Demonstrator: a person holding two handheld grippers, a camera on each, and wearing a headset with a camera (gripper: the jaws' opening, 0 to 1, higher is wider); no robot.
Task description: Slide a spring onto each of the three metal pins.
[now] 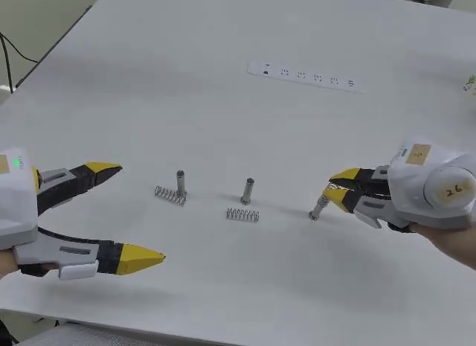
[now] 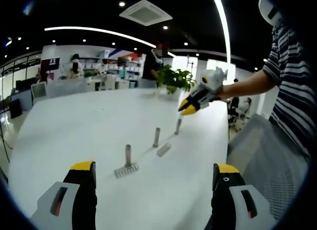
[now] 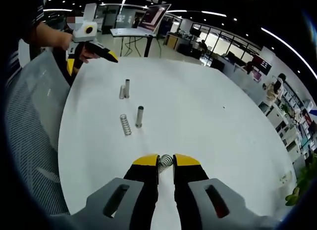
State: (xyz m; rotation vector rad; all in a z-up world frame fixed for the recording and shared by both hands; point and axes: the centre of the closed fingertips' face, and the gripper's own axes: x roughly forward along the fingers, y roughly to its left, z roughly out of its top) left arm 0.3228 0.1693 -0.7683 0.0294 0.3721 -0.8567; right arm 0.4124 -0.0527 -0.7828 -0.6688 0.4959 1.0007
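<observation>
Spring pinched in nearly closed right gripper, tips just beside rightmost pin, which leans. Line coil bore over pin top, lower slowly. Left gripper wide open, empty; could steady pin.

White table; power strip; dark ceiling, strip lights.
</observation>
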